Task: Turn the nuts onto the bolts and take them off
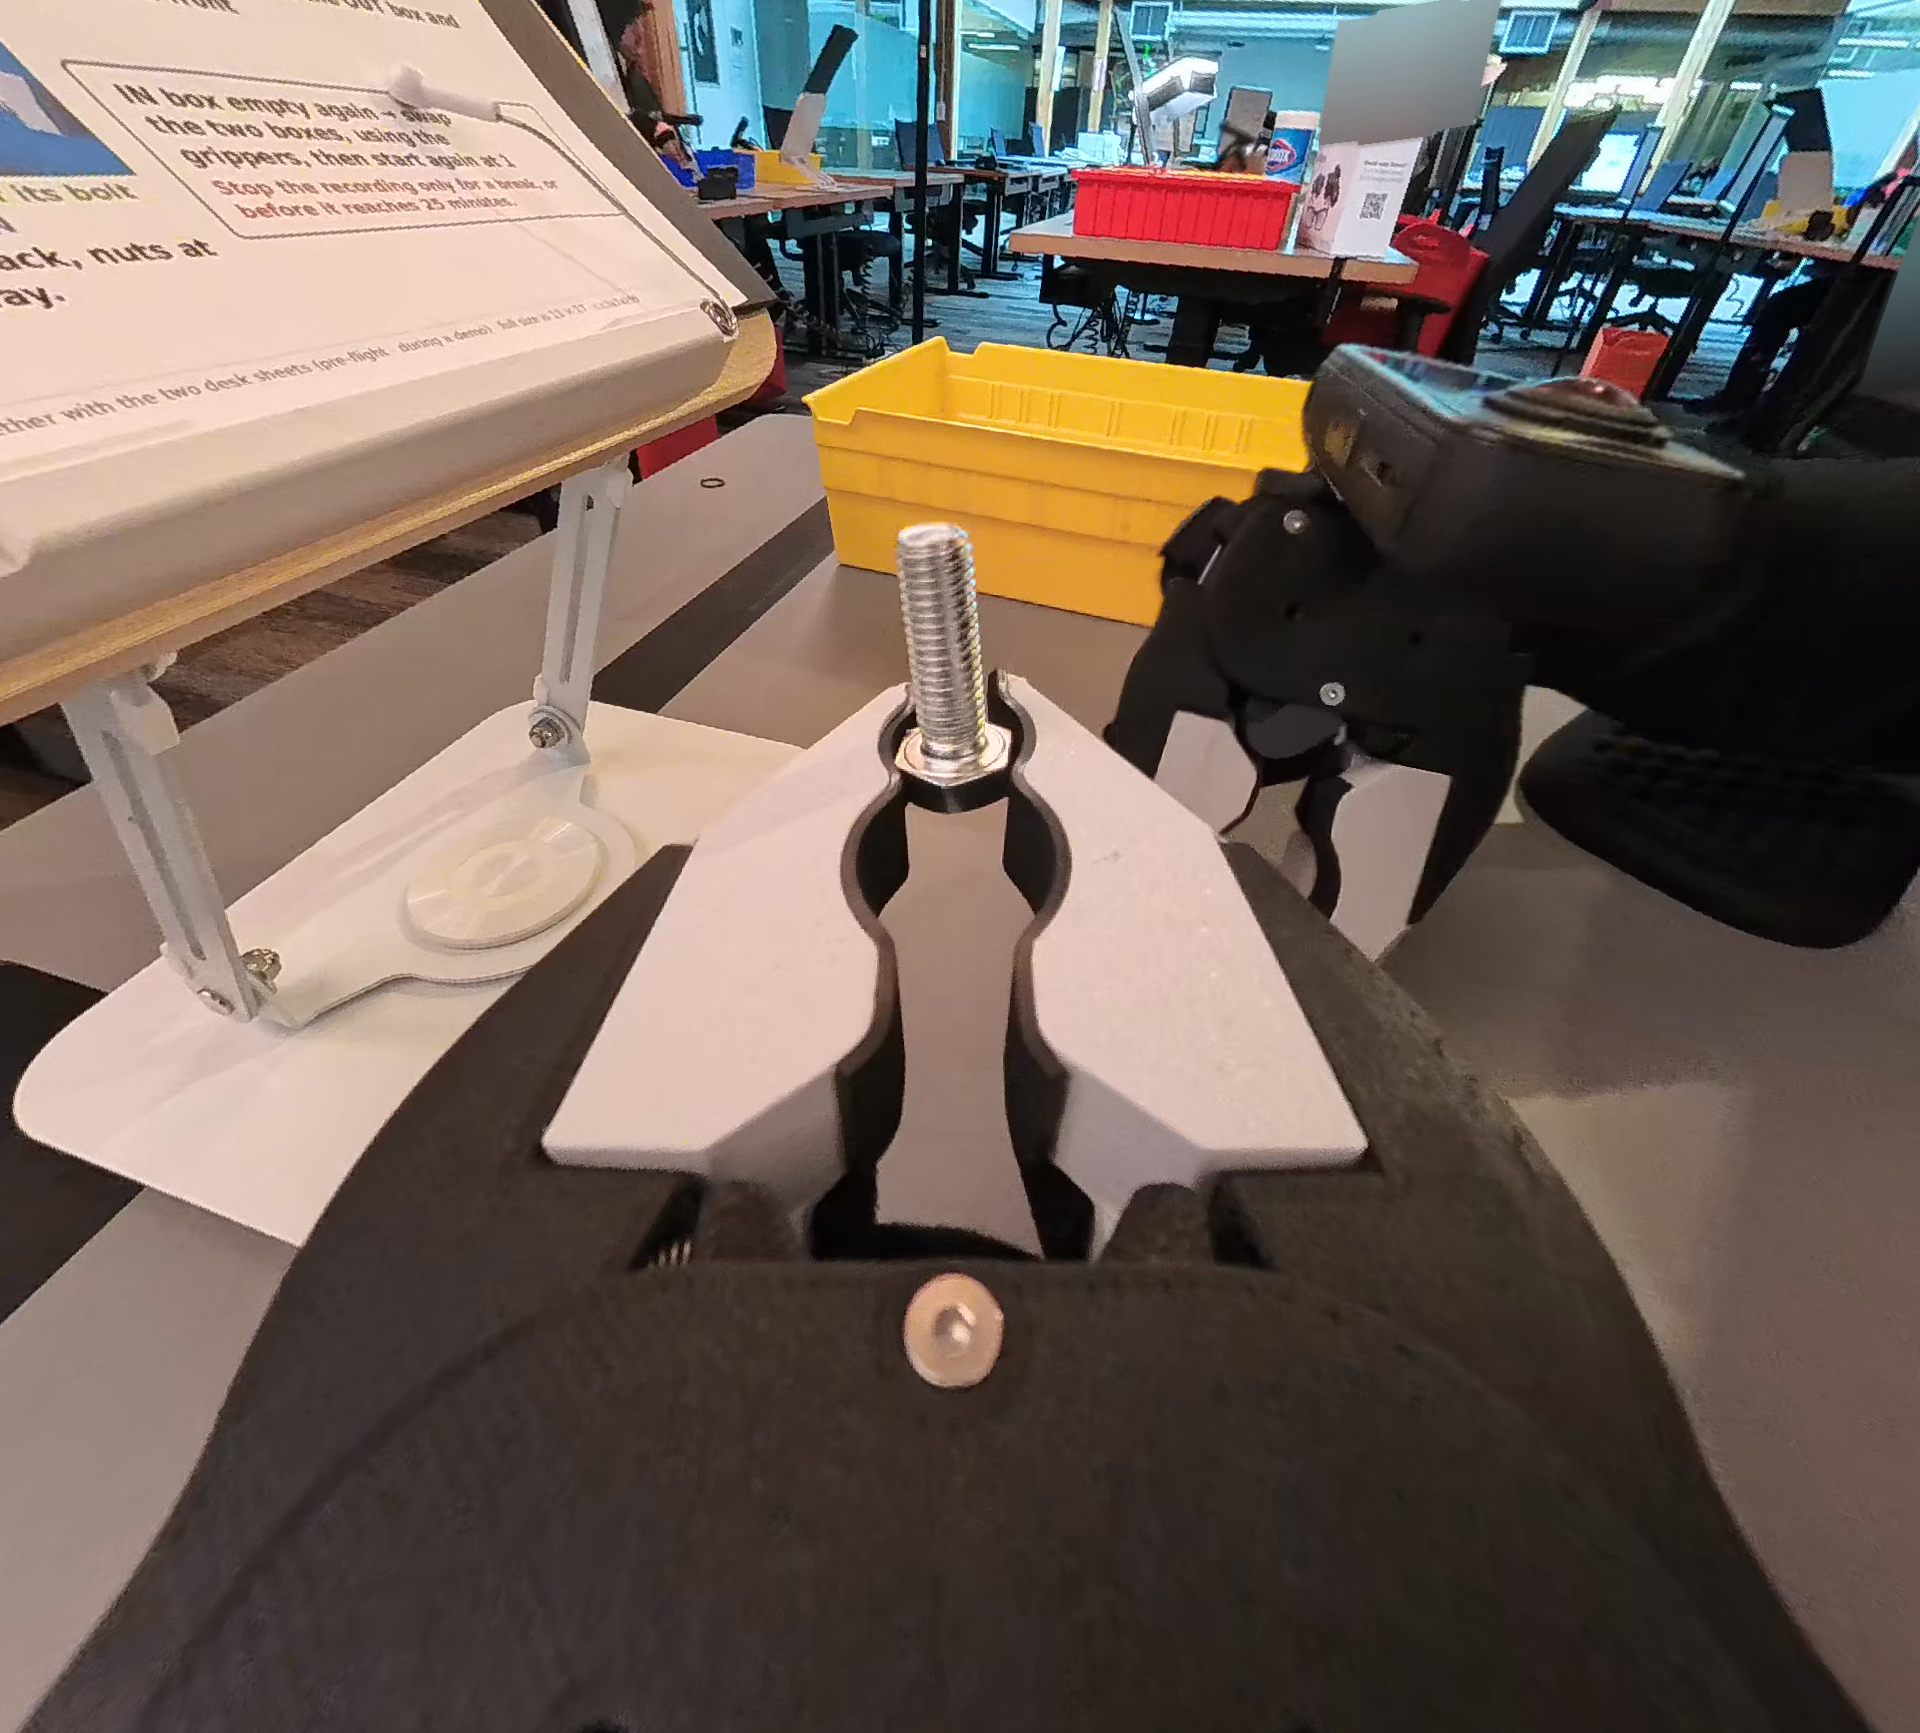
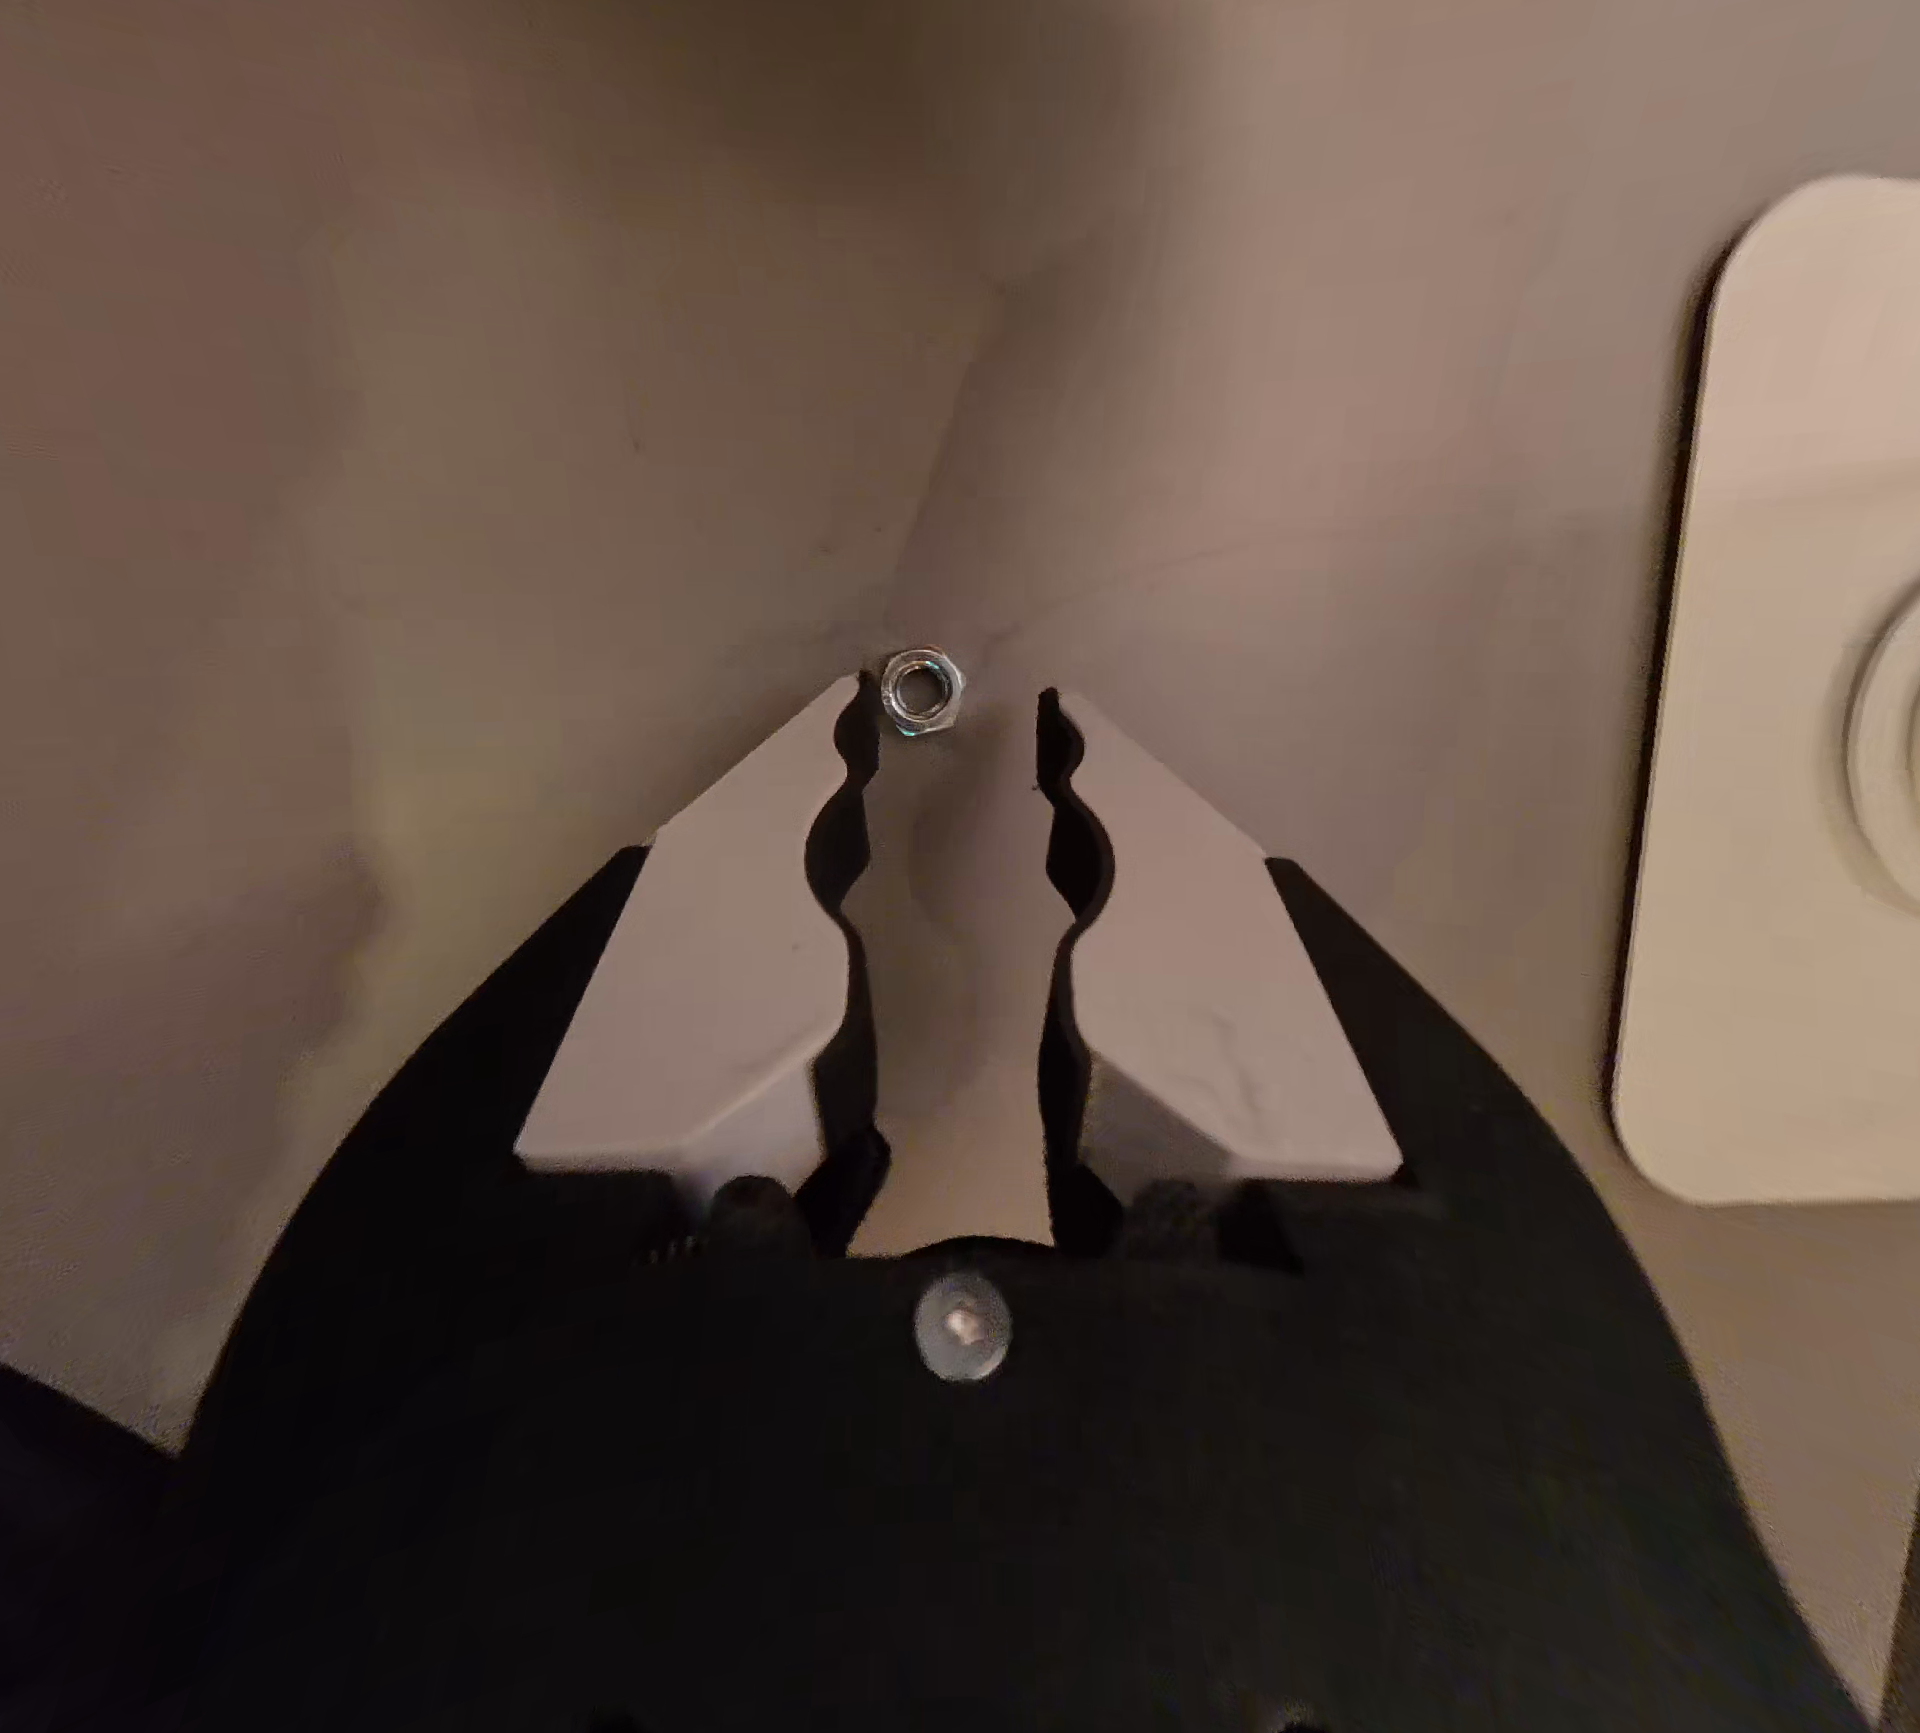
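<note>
My left gripper is shut on the head end of a silver bolt and holds it upright, threads pointing up, above the grey table. My right gripper is open and points down at the table; a small silver nut lies flat on the table between its fingertips, close to the left one. The right gripper also shows in the left wrist view, to the right of the bolt, tips down near the table.
A yellow bin stands behind the bolt. A tilted stand with an instruction sheet sits on a white base at the left; the base shows at the right of the right wrist view. A black pad lies at right. Some 15 cm of space lies between my two pairs of fingers.
</note>
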Demonstrator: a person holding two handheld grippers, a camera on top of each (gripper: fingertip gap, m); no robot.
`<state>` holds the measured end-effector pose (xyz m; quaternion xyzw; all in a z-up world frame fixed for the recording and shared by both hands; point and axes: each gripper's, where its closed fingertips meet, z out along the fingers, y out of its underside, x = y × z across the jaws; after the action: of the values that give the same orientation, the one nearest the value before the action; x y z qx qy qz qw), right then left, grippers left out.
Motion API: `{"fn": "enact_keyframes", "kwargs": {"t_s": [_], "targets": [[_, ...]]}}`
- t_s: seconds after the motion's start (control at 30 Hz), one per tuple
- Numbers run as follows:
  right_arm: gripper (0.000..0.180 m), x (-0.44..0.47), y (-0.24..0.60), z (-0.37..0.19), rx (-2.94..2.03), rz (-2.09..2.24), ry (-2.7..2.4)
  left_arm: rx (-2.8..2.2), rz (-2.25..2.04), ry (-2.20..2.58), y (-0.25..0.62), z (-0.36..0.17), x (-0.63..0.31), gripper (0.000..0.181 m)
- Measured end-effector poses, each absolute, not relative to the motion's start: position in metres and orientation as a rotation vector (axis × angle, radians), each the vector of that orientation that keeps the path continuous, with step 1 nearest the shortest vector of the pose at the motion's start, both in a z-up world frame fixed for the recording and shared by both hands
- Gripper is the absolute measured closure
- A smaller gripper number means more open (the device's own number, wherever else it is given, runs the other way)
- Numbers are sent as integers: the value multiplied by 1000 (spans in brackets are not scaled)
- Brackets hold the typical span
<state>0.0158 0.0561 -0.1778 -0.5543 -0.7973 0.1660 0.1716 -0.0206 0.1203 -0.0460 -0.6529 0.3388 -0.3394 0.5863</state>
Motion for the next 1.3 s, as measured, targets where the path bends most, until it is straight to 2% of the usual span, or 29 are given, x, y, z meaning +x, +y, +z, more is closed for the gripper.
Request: {"fn": "enact_keyframes", "kwargs": {"t_s": [0.27,0.57,1.03,1.3], "targets": [[164,15,50,-189,-1777,438,-2115,-1508,-805,777,120,-44,-22,170],[165,16,58,-185,-1811,452,-2047,-1494,-806,770,119,-40,-24,170],[164,28,93,-21,-1474,582,-1984,-1478,-843,862,109,-45,8,170],[165,4,82,-5,-1296,602,-2174,-1489,-811,964,100,-55,29,170]]}}
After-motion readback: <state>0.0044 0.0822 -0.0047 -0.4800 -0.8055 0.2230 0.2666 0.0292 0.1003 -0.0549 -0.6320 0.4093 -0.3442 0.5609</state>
